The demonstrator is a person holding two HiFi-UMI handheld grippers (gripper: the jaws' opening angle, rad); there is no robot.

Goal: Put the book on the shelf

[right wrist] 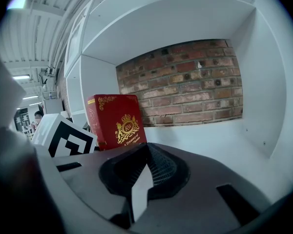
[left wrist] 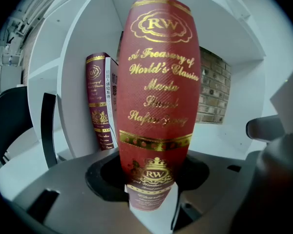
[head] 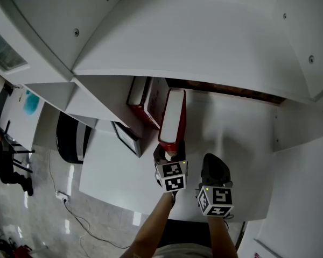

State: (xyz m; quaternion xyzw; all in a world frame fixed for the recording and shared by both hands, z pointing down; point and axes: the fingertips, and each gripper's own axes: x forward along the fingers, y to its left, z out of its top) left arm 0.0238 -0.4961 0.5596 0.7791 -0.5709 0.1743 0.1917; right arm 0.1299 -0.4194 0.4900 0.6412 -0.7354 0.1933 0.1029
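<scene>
1. Pinching the lower spine of the red gold-lettered hardback book [left wrist: 158, 82] with the left gripper [left wrist: 149, 199], shut tight to keep it upright.
2. Standing it spine-outward in the white shelf [head: 231, 122] bay, near the maroon-spined book [left wrist: 100, 101]; contact with the board unclear.
3. Hovering alongside with the right gripper [right wrist: 141, 184], closed on nothing, likely ready to steady.
</scene>
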